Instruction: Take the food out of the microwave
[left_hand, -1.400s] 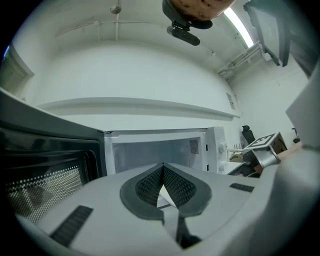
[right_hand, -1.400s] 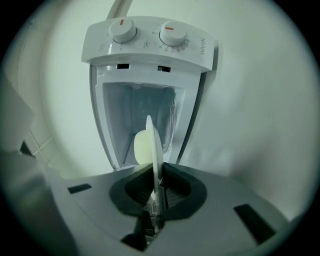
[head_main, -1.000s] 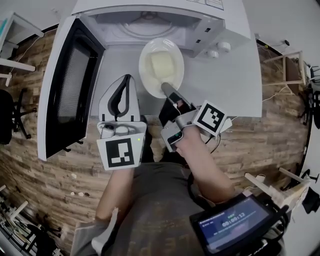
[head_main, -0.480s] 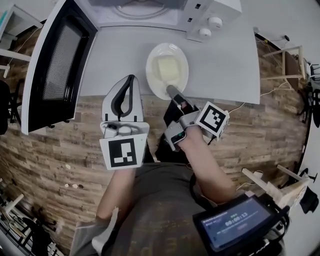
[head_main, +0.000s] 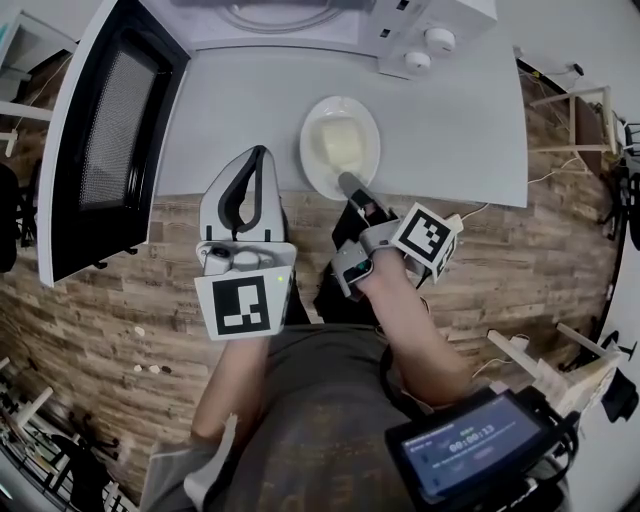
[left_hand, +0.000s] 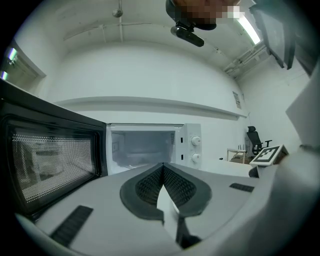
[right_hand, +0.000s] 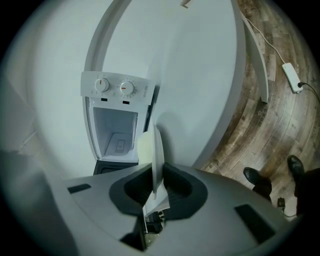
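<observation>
A white plate (head_main: 312, 160) with a pale block of food (head_main: 338, 140) lies on the grey table (head_main: 460, 130), out in front of the open microwave (head_main: 300, 20). My right gripper (head_main: 347, 182) holds the plate's near rim; its jaws are opening, with the rim still between the pads. In the right gripper view the plate (right_hand: 156, 147) stands edge-on in the right gripper (right_hand: 154, 177). My left gripper (head_main: 255, 152) hovers at the table's front edge, left of the plate, shut and empty. In the left gripper view the left gripper (left_hand: 162, 167) faces the empty microwave (left_hand: 145, 147).
The microwave door (head_main: 110, 130) stands swung open to the left, past the table's edge. Its two knobs (head_main: 430, 48) show at the top right. Wooden floor lies below the table. A cable and power strip (right_hand: 292, 75) lie on the floor.
The right gripper has drawn the plate away from the microwave mouth toward the table's front edge. The left gripper has drifted back a little.
</observation>
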